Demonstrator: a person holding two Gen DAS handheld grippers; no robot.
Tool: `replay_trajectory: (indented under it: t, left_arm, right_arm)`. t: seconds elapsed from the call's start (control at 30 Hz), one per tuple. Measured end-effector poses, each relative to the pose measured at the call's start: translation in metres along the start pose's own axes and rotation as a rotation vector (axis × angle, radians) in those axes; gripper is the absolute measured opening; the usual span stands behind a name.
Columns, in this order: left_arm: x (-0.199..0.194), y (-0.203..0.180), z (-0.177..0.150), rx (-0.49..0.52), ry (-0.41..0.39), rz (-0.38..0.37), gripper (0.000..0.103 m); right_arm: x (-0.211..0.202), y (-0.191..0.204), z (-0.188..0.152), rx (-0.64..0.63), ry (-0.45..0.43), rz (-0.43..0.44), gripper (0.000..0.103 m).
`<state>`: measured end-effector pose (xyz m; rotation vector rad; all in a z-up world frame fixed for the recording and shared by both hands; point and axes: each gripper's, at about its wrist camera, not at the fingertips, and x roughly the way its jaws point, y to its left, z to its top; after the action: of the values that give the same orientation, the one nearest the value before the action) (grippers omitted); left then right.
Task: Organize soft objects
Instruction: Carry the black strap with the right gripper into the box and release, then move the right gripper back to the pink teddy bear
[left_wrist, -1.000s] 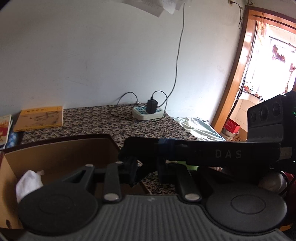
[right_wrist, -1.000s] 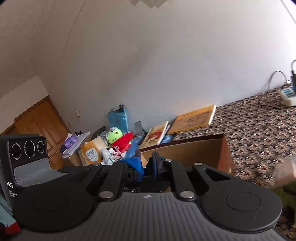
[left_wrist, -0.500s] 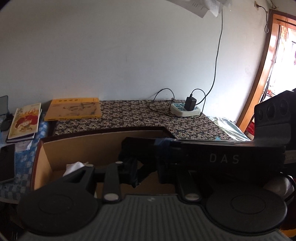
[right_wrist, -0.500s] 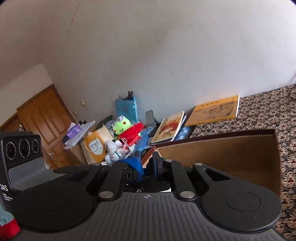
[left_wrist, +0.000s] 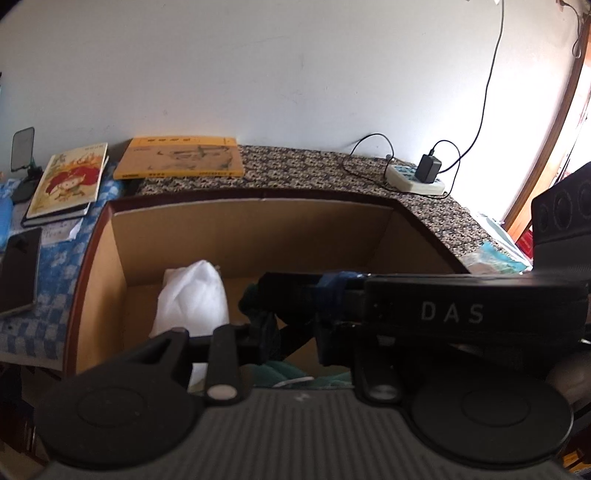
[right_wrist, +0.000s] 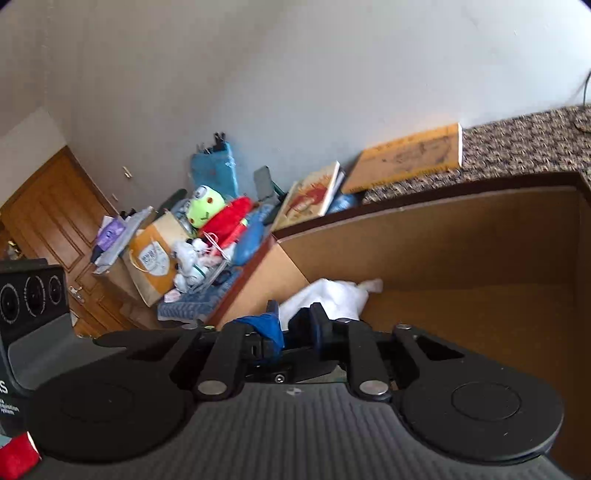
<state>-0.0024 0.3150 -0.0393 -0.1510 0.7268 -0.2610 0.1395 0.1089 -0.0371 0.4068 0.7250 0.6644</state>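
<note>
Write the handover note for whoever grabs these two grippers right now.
Left gripper: over the open brown cardboard box, with dark green fabric right at its fingers; grip unclear.
Right gripper: also over the box, jaws nearly together; hold unclear.
Done: the white soft bundle lies in the left part of the box.
Left: the green frog plush and the red plush sit in the pile outside the box.

Yellow book (left_wrist: 179, 158) flat on patterned worktop (left_wrist: 314, 173) by wall; picture book (left_wrist: 66, 182) beside it; power strip (left_wrist: 413, 180) with charger (left_wrist: 427, 168) plugged in; phone (left_wrist: 18, 271) lying flat.
</note>
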Motion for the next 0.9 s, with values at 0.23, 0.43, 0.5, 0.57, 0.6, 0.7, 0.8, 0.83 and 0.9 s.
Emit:
replay_trajectory:
  t: [0.23,0.43,0.5,0.57,0.6,0.7,0.8,0.83,0.9]
  left_arm:
    - [0.003,0.006,-0.004,-0.036,0.016,0.021,0.043]
    - [0.004,-0.004,-0.002,-0.032,0.022,0.013,0.046]
    - [0.005,-0.01,0.0,-0.024,0.023,0.012,0.046]
    - [0.005,-0.016,0.002,-0.015,0.022,0.01,0.047]
    - [0.005,-0.02,0.003,-0.01,0.021,0.009,0.048]
    - [0.004,-0.033,0.006,0.014,0.017,0.009,0.05]
    - [0.005,-0.05,0.008,0.038,0.015,0.006,0.051]
    - [0.006,-0.056,0.009,0.044,0.014,0.003,0.052]
    - [0.007,-0.068,0.01,0.056,0.015,-0.004,0.052]
  right_arm:
    - [-0.003,-0.013,-0.003,0.066,0.012,-0.036,0.004]
    - [-0.01,-0.019,-0.005,0.088,0.008,-0.05,0.005]
    - [-0.014,-0.02,-0.006,0.094,0.006,-0.051,0.005]
    - [-0.018,-0.023,-0.005,0.095,0.002,-0.059,0.006]
    - [-0.022,-0.023,-0.005,0.095,-0.002,-0.067,0.006]
    - [-0.036,-0.025,-0.005,0.095,-0.027,-0.079,0.006]
    - [-0.053,-0.028,-0.005,0.087,-0.064,-0.096,0.007]
    - [-0.059,-0.029,-0.006,0.088,-0.077,-0.102,0.007]
    - [-0.071,-0.033,-0.007,0.097,-0.099,-0.112,0.007]
